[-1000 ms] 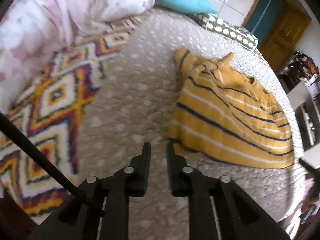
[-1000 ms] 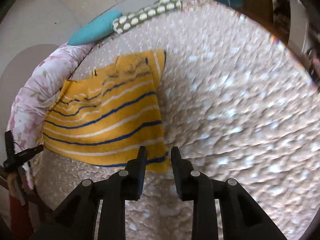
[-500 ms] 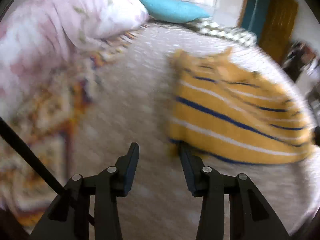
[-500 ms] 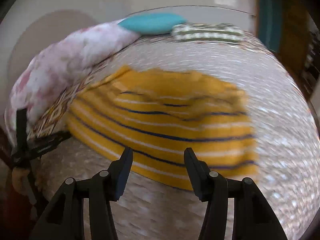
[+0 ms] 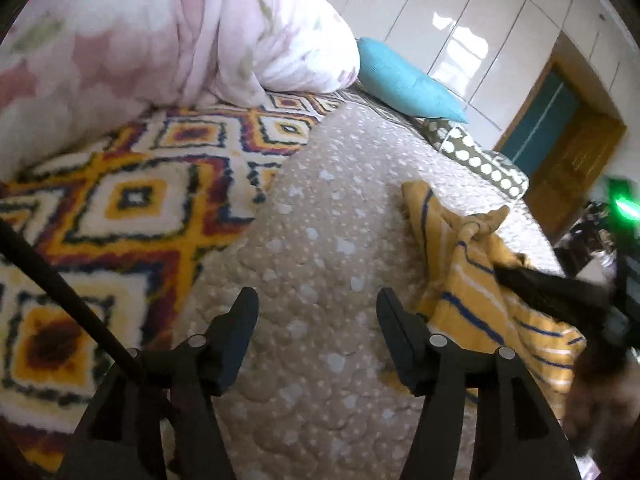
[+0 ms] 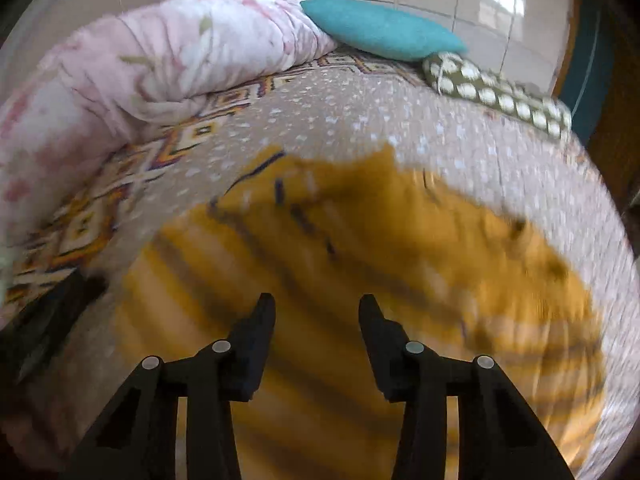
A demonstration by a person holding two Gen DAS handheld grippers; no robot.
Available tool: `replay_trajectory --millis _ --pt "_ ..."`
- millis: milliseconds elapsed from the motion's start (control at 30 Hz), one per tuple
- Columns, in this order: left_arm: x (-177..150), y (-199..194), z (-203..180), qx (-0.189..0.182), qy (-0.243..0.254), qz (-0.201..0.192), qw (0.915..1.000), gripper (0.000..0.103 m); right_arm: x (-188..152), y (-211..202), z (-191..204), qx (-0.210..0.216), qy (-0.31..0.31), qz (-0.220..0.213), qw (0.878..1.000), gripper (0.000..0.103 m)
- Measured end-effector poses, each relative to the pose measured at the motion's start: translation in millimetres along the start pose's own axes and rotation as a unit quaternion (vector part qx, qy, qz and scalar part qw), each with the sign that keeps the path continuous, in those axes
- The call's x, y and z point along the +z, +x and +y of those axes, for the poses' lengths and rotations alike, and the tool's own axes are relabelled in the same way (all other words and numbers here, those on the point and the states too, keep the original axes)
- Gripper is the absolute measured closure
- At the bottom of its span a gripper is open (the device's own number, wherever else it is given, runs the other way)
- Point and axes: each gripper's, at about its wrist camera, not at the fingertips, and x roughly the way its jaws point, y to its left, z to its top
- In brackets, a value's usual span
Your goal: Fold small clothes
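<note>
A small yellow garment with blue and white stripes lies rumpled on the beige dotted bedspread, right of centre in the left wrist view. My left gripper is open and empty over the bedspread, just left of the garment's edge. In the right wrist view the garment is blurred and fills the lower half. My right gripper is open and empty, directly above the garment's middle. The right gripper also shows as a dark shape in the left wrist view, over the garment.
A pink floral duvet is rolled along the far left. A patterned rug-like blanket lies under it. A teal pillow and a green dotted pillow lie at the head. A wooden door stands beyond.
Both grippers have opened from nearly shut to wide open. The right gripper has moved in over the garment. The left view has swung left, with the garment now further to the right.
</note>
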Motion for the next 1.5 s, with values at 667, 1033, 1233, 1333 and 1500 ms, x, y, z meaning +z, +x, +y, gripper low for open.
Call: replay_trajectory --millis 667,1033,1233,1333,1500 --pt "2 12 12 -0.015 -0.032 0.034 0.9988 0.034 76 13 25 0.046 0.025 -0.002 0.999 0.047" --pt "-23 -27 -6 0.027 -0.001 -0.011 0.9996 0.033 -125 -95 -110 0.017 0.206 0.006 0.978 0.041" --pt "-51 -20 -22 0.052 0.036 0.007 0.998 0.023 -223 -136 -156 0.019 0.318 -0.011 0.948 0.041" --pt "-53 -17 -25 0.062 0.047 0.007 0.9969 0.02 -248 -149 -165 0.029 0.351 -0.027 0.935 0.041" --pt "-54 -14 -24 0.047 0.051 0.01 0.9976 0.013 -240 -161 -164 0.025 0.327 -0.055 0.943 0.041"
